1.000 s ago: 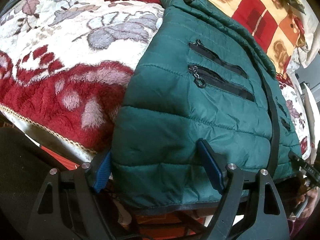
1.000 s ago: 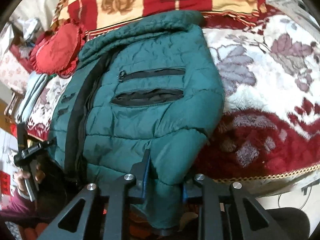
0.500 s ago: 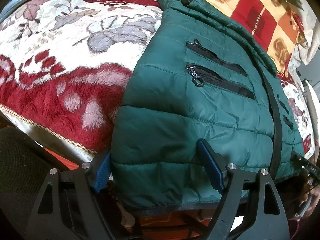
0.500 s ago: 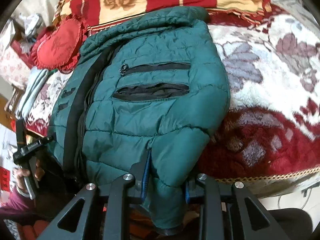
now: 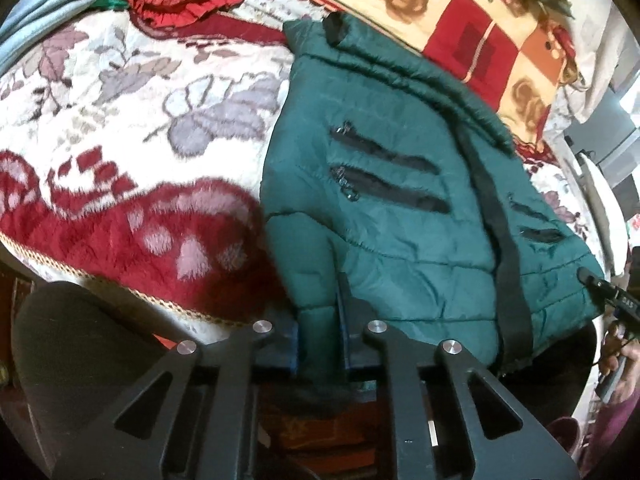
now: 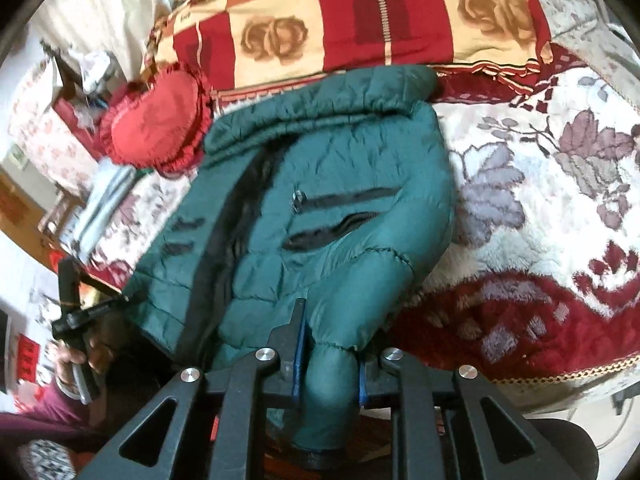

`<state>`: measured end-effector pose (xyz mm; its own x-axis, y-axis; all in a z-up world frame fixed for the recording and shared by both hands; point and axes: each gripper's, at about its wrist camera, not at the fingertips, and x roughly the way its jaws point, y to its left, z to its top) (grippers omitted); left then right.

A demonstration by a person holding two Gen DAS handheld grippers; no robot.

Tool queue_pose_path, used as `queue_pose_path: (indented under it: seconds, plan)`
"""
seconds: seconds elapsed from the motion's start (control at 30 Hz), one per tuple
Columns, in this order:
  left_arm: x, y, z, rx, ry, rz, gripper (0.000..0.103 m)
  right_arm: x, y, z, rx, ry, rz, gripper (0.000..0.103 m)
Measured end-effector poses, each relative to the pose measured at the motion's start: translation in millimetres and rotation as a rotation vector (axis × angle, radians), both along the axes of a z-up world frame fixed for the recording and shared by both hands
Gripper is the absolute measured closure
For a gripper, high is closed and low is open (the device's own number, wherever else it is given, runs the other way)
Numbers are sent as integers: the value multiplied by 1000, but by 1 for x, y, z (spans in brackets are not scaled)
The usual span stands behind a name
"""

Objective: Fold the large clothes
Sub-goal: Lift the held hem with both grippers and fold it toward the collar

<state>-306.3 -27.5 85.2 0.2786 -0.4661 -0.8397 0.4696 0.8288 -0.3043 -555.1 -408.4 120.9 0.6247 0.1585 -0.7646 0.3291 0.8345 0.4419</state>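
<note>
One green quilted jacket (image 5: pixel 404 248); one floral bed blanket (image 5: pixel 132 128); one checked rose-print pillow (image 6: pixel 360 20); one red frilled heart cushion (image 6: pixel 156 124); two grippers, left (image 5: pixel 318 316) and right (image 6: pixel 328 356) (each clamping jacket fabric)

Between the black fingers (image 5: pixel 340 312) with blue pads sits dark green quilted jacket (image 5: pixel 400 216) fabric, crossed by black zips. Beyond the fingertips spreads a cream blanket (image 5: pixel 132 120) with mauve leaves and deep red patches; farther off, a red-and-cream checked pillow (image 6: pixel 360 20) bears brown roses.
</note>
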Motion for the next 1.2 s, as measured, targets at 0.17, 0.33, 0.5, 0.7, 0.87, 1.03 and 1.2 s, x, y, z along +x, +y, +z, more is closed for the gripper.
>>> queue_pose_path:
  seconds: [0.17,0.33,0.5,0.7,0.87,1.03,1.2]
  plan:
    - [1,0,20,-28,-33,-8,90,-2,-1,7,14,-22,-9,85]
    - [11,3,35,-77,-27,17,90,0,-11,19,33,-69,-25,85]
    - [20,1,57,-104,-80,39,90,9,-22,39,24,-132,-52,85]
    - [29,-5,77,-117,-141,52,90,21,-39,53,20,-180,-92,85]
    - [39,-8,89,-139,-167,71,90,34,-50,56,12,-188,-120,86]
    - [50,-13,98,-158,-191,92,90,43,-58,60,-1,-200,-128,86]
    - [62,-21,104,-164,-220,109,90,51,-67,62,-8,-203,-145,86]
